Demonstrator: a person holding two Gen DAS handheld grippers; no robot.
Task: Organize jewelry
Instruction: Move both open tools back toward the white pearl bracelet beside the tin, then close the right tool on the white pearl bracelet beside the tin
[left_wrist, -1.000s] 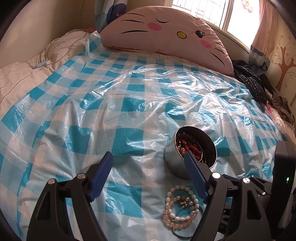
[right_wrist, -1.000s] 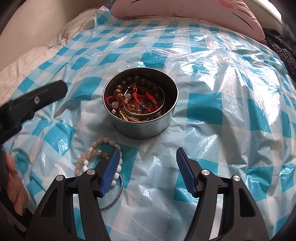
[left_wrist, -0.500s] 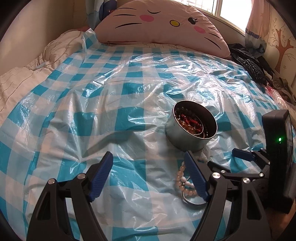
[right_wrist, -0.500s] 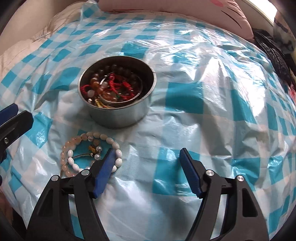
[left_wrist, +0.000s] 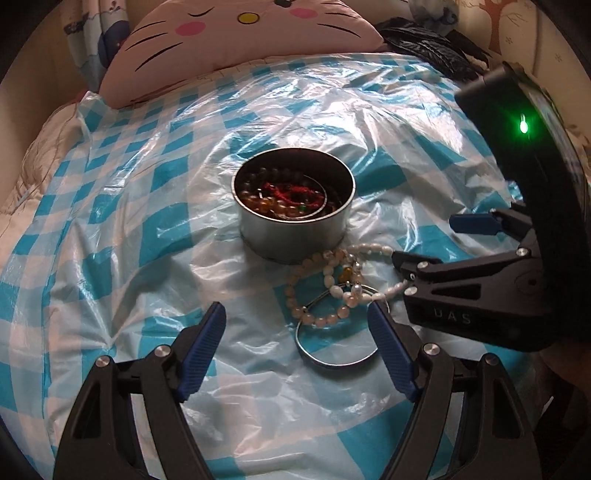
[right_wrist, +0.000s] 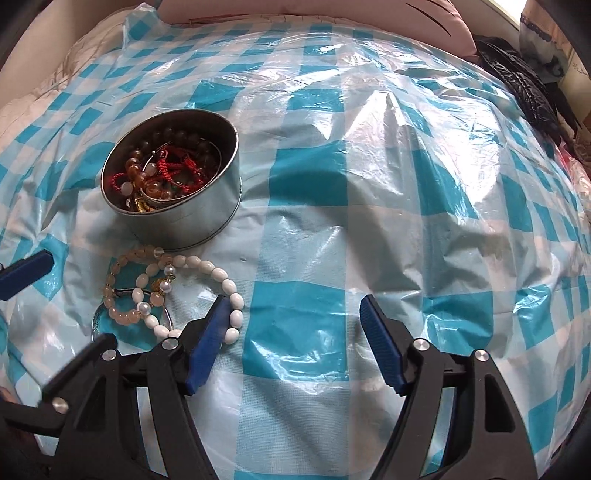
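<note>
Left wrist view: left gripper (left_wrist: 297, 325) spread wide, empty, poised over the bangle (left_wrist: 337, 341) on the sheet (left_wrist: 140, 221); beads (left_wrist: 332, 284) lie tangled across it, just beside the tin (left_wrist: 293, 236)
Right gripper (right_wrist: 291, 321): jaws have just been opening, nothing between them; left pad sits against the white strand (right_wrist: 221, 277)
Step, as I judge it: pick up one loose piece for the tin; straddle a single strand, close gently, lift slowly lest the rest drag along
Left view only: bangle whole; right gripper (left_wrist: 424, 243) from the side
Right view only: tin's contents (right_wrist: 162, 173), red cord, amber beads
</note>
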